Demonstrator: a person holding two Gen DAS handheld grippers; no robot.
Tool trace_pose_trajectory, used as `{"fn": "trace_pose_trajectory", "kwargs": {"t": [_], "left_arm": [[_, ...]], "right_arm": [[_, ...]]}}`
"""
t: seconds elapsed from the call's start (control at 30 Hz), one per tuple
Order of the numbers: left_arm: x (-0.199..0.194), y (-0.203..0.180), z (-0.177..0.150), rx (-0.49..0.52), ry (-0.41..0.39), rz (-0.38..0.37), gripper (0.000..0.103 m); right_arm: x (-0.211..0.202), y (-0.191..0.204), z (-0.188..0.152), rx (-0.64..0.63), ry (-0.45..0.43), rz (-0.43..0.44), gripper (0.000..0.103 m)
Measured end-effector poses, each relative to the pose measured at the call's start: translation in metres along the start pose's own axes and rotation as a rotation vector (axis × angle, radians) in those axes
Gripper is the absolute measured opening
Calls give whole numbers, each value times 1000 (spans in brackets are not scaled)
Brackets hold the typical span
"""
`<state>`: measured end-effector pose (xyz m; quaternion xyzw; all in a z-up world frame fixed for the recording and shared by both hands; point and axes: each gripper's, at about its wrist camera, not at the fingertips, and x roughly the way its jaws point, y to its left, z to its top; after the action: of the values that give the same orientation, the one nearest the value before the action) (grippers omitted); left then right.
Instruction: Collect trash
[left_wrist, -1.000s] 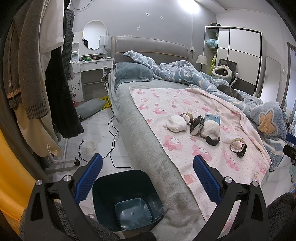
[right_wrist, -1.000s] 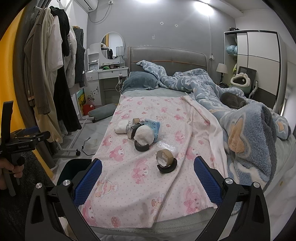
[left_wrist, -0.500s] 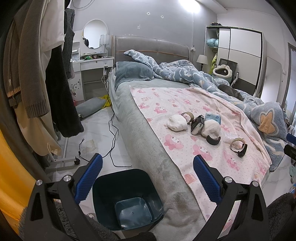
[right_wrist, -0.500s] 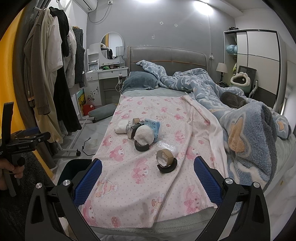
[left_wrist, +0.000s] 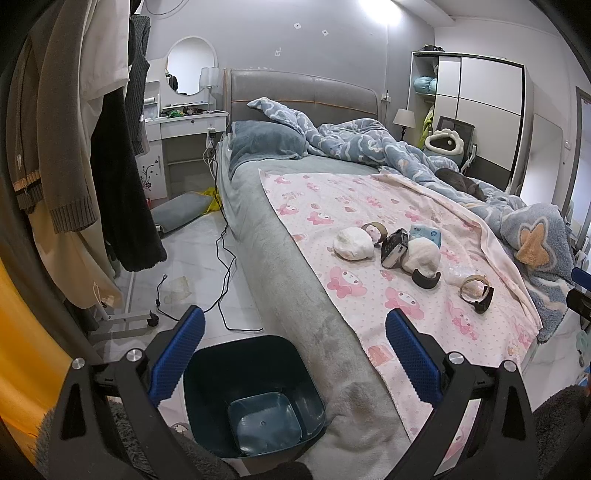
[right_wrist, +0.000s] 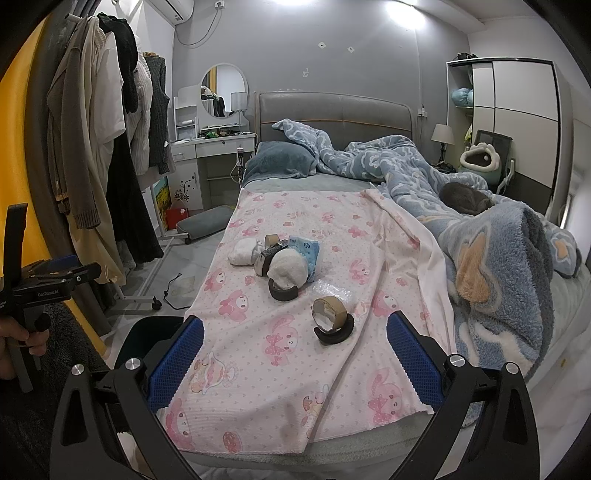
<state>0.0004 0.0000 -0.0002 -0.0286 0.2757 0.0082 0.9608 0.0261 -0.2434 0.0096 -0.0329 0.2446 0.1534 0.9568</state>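
Trash lies on the pink printed sheet (right_wrist: 280, 354) of the bed: two white crumpled wads (right_wrist: 290, 273) (right_wrist: 243, 251), a blue tissue pack (right_wrist: 304, 249), a black tape ring (right_wrist: 282, 291) and a brown tape roll on a black ring (right_wrist: 332, 319). The same pile shows in the left wrist view (left_wrist: 406, 251). A dark teal bin (left_wrist: 251, 398) stands on the floor by the bed's side. My left gripper (left_wrist: 293, 363) is open and empty above the bin. My right gripper (right_wrist: 293, 363) is open and empty at the bed's foot, short of the tape roll.
A clothes rack with hanging coats (right_wrist: 107, 155) stands left. Cables (left_wrist: 225, 280) and scraps lie on the floor. A rumpled blue duvet (right_wrist: 498, 258) with a grey cat (right_wrist: 465, 199) covers the bed's right side. A wardrobe (right_wrist: 517, 122) is at far right.
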Motion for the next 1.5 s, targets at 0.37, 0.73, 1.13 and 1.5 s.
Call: {"fn": "trace_pose_trajectory", "kwargs": {"t": [0.37,0.73,1.13,1.5], "left_arm": [[0,0,0,-2,2,-1,100],[0,0,0,-3,3,-1,100],[7,1,-8,-1,9,-12,100],[4,1,5,16,-8,-39,100]], "right_arm": [[0,0,-1,1,1,0,100],[1,1,-1,0,2,0,100],[1,-1,0,-1,17,-15,100],[3,-6,12,51,-3,-19,100]]}}
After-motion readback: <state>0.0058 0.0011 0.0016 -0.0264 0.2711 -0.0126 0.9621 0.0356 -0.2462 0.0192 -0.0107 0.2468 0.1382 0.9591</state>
